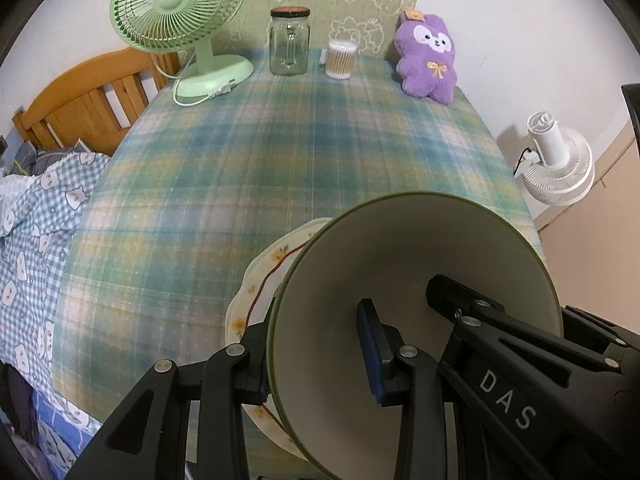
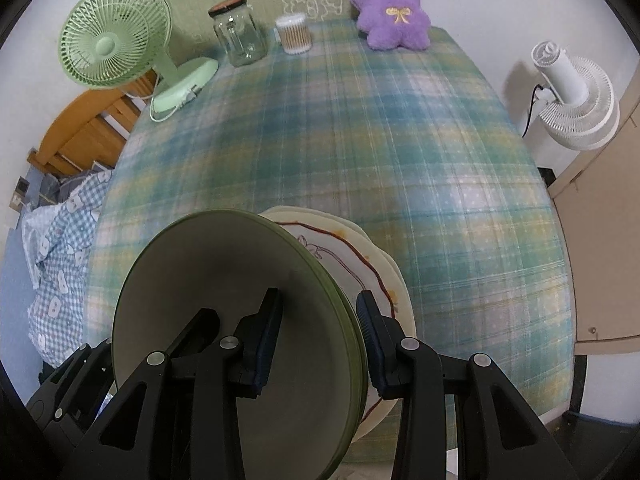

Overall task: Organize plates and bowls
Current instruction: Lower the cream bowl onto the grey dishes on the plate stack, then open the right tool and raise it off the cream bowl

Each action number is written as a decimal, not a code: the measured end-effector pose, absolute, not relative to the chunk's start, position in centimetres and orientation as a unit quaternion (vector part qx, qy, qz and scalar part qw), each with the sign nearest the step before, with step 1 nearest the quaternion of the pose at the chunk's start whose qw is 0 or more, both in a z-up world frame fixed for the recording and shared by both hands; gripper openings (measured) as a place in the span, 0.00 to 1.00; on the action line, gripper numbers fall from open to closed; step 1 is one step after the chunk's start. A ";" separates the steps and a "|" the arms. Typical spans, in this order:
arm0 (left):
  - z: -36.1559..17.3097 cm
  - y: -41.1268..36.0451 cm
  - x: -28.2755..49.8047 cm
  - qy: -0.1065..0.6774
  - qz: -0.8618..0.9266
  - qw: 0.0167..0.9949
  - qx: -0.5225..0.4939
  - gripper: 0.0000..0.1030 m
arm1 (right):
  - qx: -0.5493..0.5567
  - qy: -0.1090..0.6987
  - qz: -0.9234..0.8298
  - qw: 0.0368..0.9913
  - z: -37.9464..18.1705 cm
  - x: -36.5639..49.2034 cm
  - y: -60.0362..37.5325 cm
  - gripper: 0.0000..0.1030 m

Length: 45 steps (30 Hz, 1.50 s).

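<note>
Left wrist view, both grippers (image 1: pixel 320 344) (image 2: pixel 318 340) grasping one green bowl (image 1: pixel 400 280) (image 2: pixel 224 280), one floral plate (image 1: pixel 256 292) (image 2: pixel 360 256) beneath.

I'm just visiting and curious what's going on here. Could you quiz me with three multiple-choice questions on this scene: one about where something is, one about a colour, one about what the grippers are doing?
1. Where does the purple plush toy sit?
A. at the table's far end
B. on the bed
C. inside the glass jar

2. What colour is the rim of the held bowl?
A. red
B. green
C. blue

3. How is the bowl held?
A. resting free on the table
B. by one gripper
C. by both grippers

Answers: 1 A, it sits beyond the plaid cloth near the wall. 2 B, a green edge shows. 3 C, the left gripper and right gripper each straddle the rim.
</note>
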<state>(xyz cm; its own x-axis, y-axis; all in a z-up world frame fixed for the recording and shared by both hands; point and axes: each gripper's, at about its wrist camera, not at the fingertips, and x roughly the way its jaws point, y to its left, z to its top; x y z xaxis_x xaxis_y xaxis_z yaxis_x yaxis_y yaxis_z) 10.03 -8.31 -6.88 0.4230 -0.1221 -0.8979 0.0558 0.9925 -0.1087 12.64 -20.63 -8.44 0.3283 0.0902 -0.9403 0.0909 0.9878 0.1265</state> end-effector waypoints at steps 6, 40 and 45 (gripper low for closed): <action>-7.8 -8.2 10.5 0.547 -0.034 0.836 -0.032 0.32 | 0.080 0.593 0.015 0.801 -9.7 13.3 -20.4 0.41; -4.7 -5.8 8.5 0.502 -0.012 0.864 -0.018 0.81 | 0.033 0.529 -0.003 0.848 -6.0 11.2 -20.1 0.64; -2.7 -4.6 7.9 0.470 -0.026 0.882 -0.002 0.85 | 0.028 0.501 -0.014 0.865 -3.8 10.1 -19.1 0.71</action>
<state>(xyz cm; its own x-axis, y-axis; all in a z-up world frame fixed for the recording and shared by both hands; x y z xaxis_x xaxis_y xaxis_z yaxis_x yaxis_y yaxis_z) 7.94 -4.60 -2.68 0.5567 -0.0483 -0.8293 0.0445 0.9986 -0.0283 10.07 -19.06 -3.81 0.4982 0.0049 -0.8670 0.0521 0.9980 0.0356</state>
